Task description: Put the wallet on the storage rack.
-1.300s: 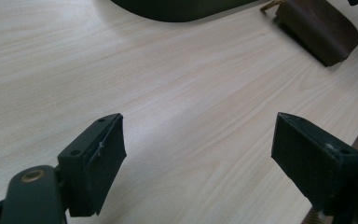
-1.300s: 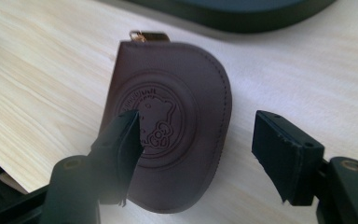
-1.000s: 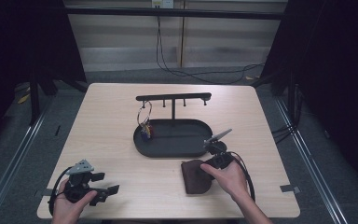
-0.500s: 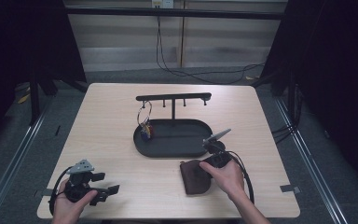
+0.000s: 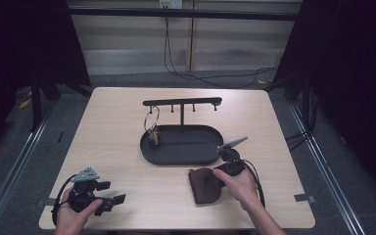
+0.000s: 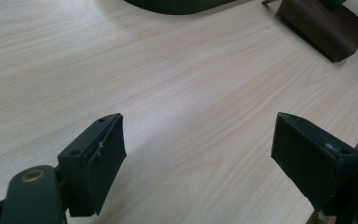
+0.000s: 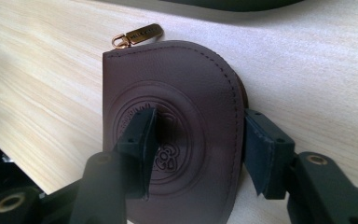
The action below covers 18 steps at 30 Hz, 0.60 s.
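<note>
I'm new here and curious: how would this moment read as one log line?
right gripper: closing around brown leather pouch, pouch flat on table | left gripper: open, empty

Dark brown leather pouch point(image 7: 186, 126), embossed round emblem, gold zip pull point(image 7: 137, 35); pale wood-grain table point(image 5: 112, 122); black tray point(image 5: 186, 157).

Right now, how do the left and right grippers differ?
The left gripper has its jaws wide apart over bare table; the right gripper has just been closing its jaws, with the brown pouch between them. The left sits near the table's front edge, the right beside the black tray. Both are hand-held.
</note>
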Each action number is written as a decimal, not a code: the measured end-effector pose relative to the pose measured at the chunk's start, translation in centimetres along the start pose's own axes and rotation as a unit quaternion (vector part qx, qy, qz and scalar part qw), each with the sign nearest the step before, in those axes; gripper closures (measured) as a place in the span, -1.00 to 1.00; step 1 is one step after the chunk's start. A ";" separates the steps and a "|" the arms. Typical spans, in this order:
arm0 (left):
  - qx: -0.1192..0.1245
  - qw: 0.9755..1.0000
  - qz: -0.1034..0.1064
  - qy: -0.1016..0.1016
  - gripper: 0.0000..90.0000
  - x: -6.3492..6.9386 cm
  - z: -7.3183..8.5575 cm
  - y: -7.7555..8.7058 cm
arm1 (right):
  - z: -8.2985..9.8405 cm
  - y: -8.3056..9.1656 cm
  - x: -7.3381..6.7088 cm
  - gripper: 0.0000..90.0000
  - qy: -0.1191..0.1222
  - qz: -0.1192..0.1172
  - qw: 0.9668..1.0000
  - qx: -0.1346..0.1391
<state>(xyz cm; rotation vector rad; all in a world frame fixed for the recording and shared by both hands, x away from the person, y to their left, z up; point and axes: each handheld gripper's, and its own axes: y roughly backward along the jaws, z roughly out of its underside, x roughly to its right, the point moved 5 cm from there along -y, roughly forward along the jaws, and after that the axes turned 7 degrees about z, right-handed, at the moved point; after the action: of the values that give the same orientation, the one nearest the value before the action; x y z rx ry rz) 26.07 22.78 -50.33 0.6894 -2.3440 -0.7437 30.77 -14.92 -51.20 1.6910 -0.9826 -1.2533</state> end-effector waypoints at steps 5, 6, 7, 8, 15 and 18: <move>0.000 1.000 0.000 0.001 -0.61 0.0 0.0 0.0 | -0.2 0.4 0.0 0.39 -0.001 0.002 1.000 0.004; -0.001 1.000 0.001 0.001 -0.61 0.0 0.0 0.0 | -0.2 0.4 0.1 0.43 -0.002 0.000 1.000 0.003; -0.002 1.000 0.000 -0.001 -0.61 -0.1 0.0 0.1 | -0.2 0.5 0.2 0.45 -0.006 -0.004 1.000 0.002; -0.003 1.000 0.001 -0.001 -0.61 -0.1 0.0 0.1 | -0.2 0.6 0.3 0.52 -0.007 -0.005 1.000 0.004; -0.004 1.000 0.003 -0.002 -0.61 -0.1 0.0 0.1 | -0.4 1.4 -0.1 0.67 0.001 -0.001 1.000 0.020; -0.004 1.000 0.002 0.000 -0.61 -0.1 0.0 0.0 | -0.5 2.0 -0.7 0.71 0.018 0.014 0.999 0.022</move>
<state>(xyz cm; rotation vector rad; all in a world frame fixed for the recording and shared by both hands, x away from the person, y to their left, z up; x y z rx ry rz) 26.14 22.87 -50.35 0.6816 -2.3400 -0.7502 30.90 -14.91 -49.02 1.7223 -1.0154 -1.1871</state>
